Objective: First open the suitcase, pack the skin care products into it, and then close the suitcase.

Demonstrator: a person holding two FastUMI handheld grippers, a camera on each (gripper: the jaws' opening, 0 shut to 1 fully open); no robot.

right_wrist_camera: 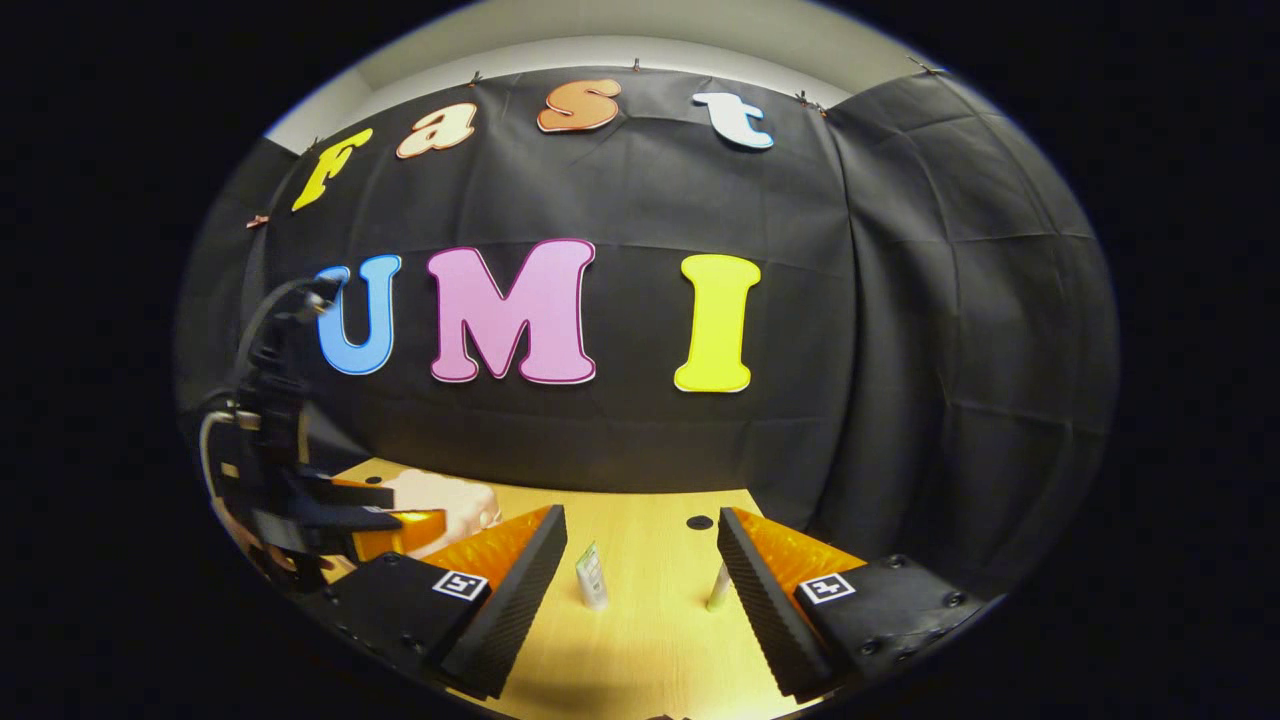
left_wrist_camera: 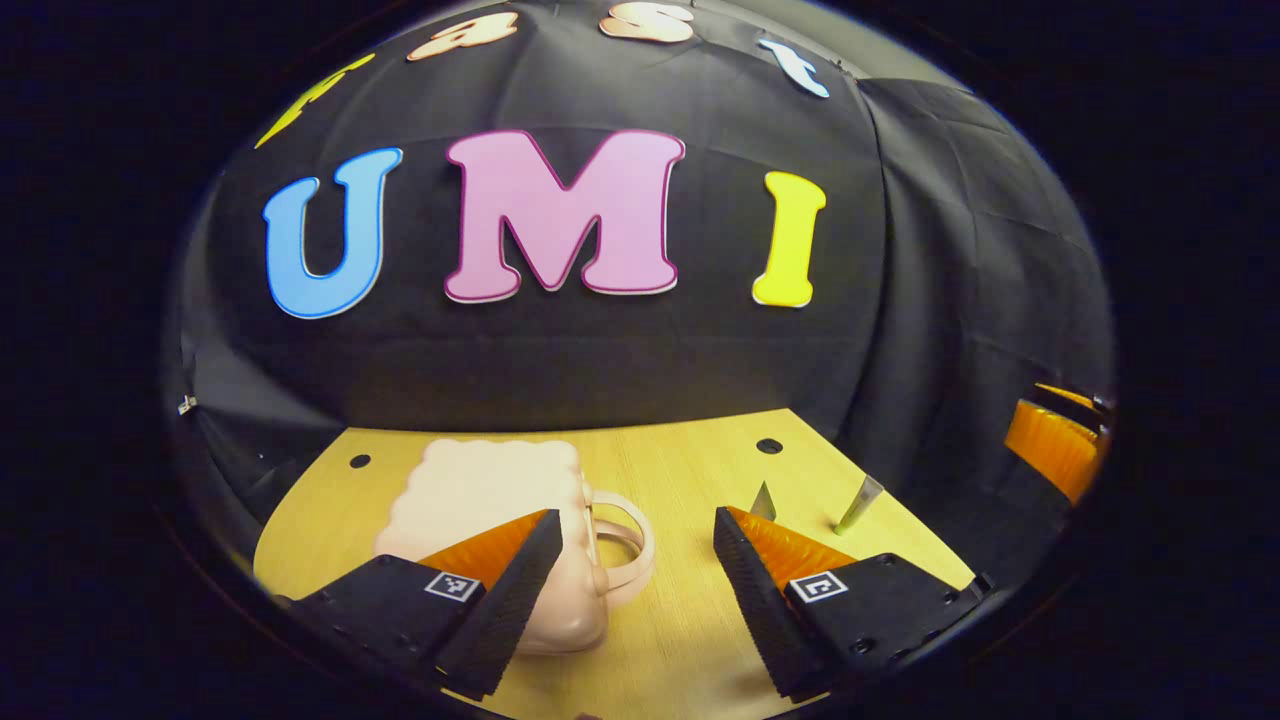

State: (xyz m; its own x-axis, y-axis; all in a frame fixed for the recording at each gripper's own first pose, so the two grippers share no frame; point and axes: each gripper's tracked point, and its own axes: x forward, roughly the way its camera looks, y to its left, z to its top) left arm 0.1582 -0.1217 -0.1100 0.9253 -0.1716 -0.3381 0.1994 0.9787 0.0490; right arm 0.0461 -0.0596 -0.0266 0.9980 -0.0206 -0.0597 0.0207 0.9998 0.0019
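A black cloth wall backs a pale wooden table (left_wrist_camera: 680, 480). In the left gripper view, a closed pink suitcase (left_wrist_camera: 490, 500) with a scalloped edge lies at about 7 o'clock on the table, its handle (left_wrist_camera: 625, 545) toward the centre. The left gripper (left_wrist_camera: 635, 585) hovers with fingers spread, gripping nothing. In the right gripper view, the right gripper (right_wrist_camera: 640, 590) is likewise released; two upright skin care tubes (right_wrist_camera: 591, 577) (right_wrist_camera: 719, 586) stand between its fingers, at 6 o'clock.

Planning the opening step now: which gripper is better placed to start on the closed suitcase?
Left, probably. The left gripper is open just above the suitcase; the right gripper faces two tubes instead.
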